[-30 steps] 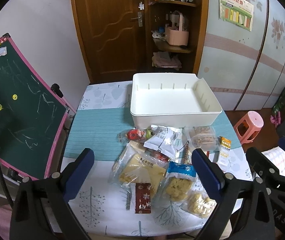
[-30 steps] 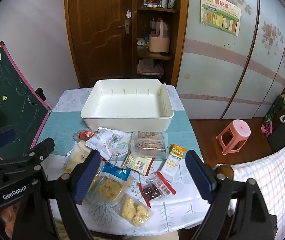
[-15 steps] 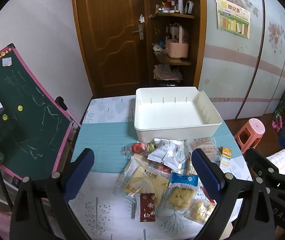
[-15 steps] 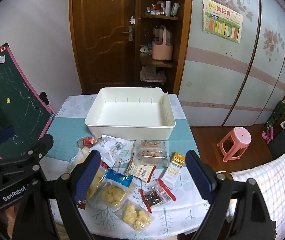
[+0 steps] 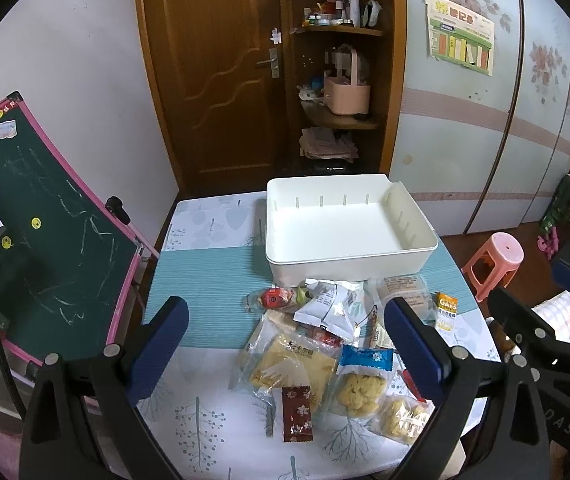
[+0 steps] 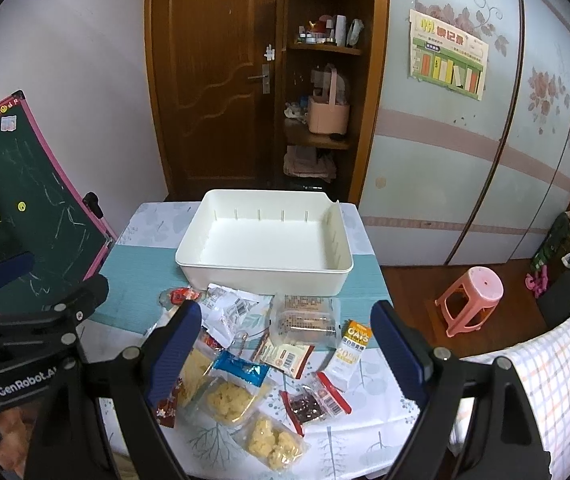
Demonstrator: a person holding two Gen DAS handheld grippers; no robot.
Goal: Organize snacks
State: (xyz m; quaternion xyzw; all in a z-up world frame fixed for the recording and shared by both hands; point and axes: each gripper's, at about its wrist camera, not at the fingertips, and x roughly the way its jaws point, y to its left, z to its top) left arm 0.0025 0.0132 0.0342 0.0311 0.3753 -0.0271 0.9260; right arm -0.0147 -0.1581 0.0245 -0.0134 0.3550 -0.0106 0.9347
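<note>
An empty white bin (image 5: pixel 337 232) (image 6: pixel 265 276) stands at the far middle of the table. In front of it lies a loose pile of several snacks: a white foil packet (image 5: pixel 331 310) (image 6: pixel 233 312), a yellow cracker pack (image 5: pixel 289 368), a blue-topped bag (image 5: pixel 361 380) (image 6: pixel 233 388), a red sachet (image 5: pixel 296 412), a clear cake pack (image 6: pixel 305 320) and an OATS sachet (image 5: pixel 445 312) (image 6: pixel 351 350). My left gripper (image 5: pixel 285 306) hangs open above the pile's left side. My right gripper (image 6: pixel 286 308) hangs open above its right side. Neither touches or holds anything.
A green chalkboard (image 5: pixel 45 240) leans against the table's left edge. A pink stool (image 6: pixel 471 300) stands on the floor to the right, near a checked cloth (image 6: pixel 545 380). A door and a loaded shelf (image 5: pixel 337 92) are behind the table.
Both grippers have drawn back a little, so the table looks slightly farther and lower in both views. The jaws stay as wide as before. No snack and no bin has moved.
</note>
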